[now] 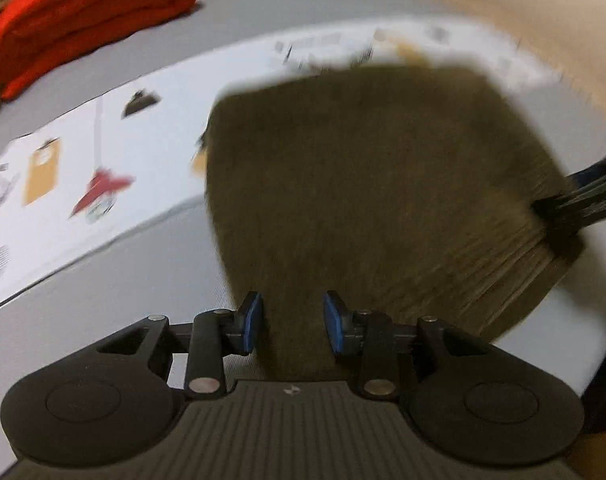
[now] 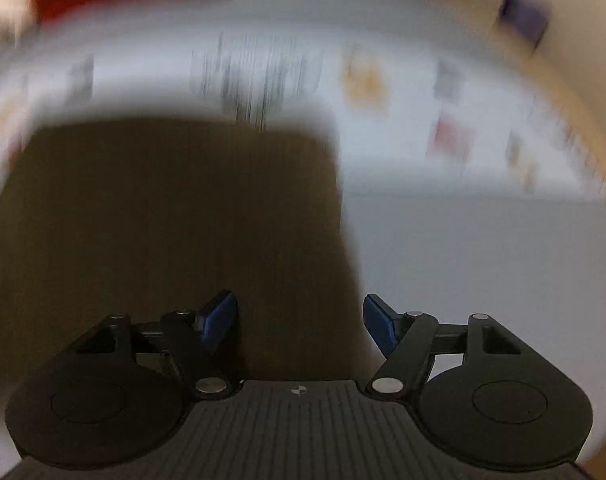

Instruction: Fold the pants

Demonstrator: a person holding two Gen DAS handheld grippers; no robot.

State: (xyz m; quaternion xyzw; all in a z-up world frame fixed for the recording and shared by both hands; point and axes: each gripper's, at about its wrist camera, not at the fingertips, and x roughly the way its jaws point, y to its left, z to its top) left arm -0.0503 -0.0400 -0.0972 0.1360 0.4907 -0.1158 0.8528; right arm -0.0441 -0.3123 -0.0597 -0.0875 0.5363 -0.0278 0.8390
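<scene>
Grey bed [image 1: 103,288] under a printed white sheet [image 1: 83,152]. Brown pants [image 1: 363,184] lie folded on it, a blunt slab running away from both grippers. Red blanket [image 1: 83,20] is well beyond the pants, far left. Left gripper [image 1: 293,322] fingers are parted, the cloth's near edge between them but unpinched. Right gripper [image 2: 301,324] is spread wide over the pants' right edge — released, I'd judge.

place: probably a home room | surface: soft grey padded mat or mattress [image 1: 103,280], bed-like | on it: large white printed paper sheet with product pictures [image 1: 151,136] | behind: folded thick red knitted blanket [image 1: 87,16] | edge: cream wall [image 1: 543,8] | right wrist view too blurred to add more
</scene>
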